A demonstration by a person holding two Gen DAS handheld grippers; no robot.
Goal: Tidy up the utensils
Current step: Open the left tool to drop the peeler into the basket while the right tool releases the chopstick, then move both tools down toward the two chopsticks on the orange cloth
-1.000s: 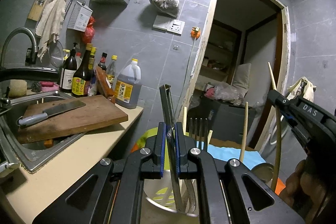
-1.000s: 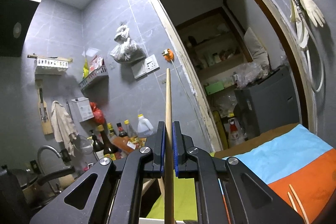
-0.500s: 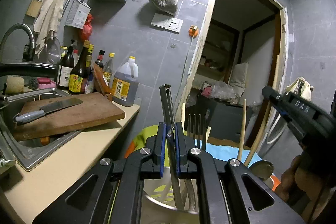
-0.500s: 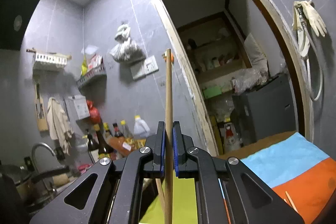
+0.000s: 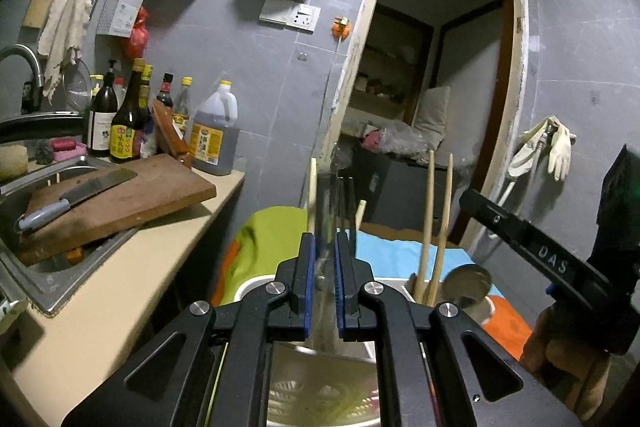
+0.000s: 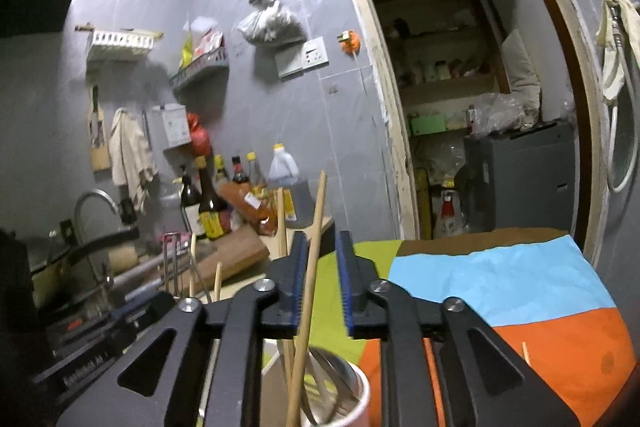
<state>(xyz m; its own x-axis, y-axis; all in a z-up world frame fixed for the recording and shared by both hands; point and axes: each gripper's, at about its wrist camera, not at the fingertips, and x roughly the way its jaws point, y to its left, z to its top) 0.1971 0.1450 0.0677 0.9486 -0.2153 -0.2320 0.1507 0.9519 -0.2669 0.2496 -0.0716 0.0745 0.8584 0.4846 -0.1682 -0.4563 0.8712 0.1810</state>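
My left hand-held gripper (image 5: 321, 283) is clamped on a blurred metal utensil (image 5: 326, 211) that stands upright between its blue pads, over the white holder (image 5: 250, 287) below. At 12 o'clock just past the pads, dark fork tines (image 5: 347, 203) rise from the same holder. At 2 o'clock, two chopsticks (image 5: 436, 223) stand in the holder's far compartment, leaning slightly apart, with a round metal cup (image 5: 468, 281) just beside them. At 3 o'clock I see my right hand-held gripper (image 5: 532, 255) reaching in from the side.

In the right wrist view, my right hand-held gripper (image 6: 322, 283) has just been opening: its pads stand apart, and a chopstick (image 6: 308, 287) leans between them, tilted toward 1 o'clock, close to the left pad; I cannot tell whether it touches it. Its lower end sits in the cup (image 6: 356, 383) at 6 o'clock, among metal pieces. A second chopstick (image 6: 282, 223) stands behind it.

On the counter (image 5: 100, 291) at 9 o'clock, a cleaver (image 5: 76, 195) lies on a board (image 5: 132, 203) over the sink (image 5: 36, 283), with bottles (image 5: 132, 119) against the wall. A bright cloth (image 6: 500, 291) spreads at 3 o'clock.
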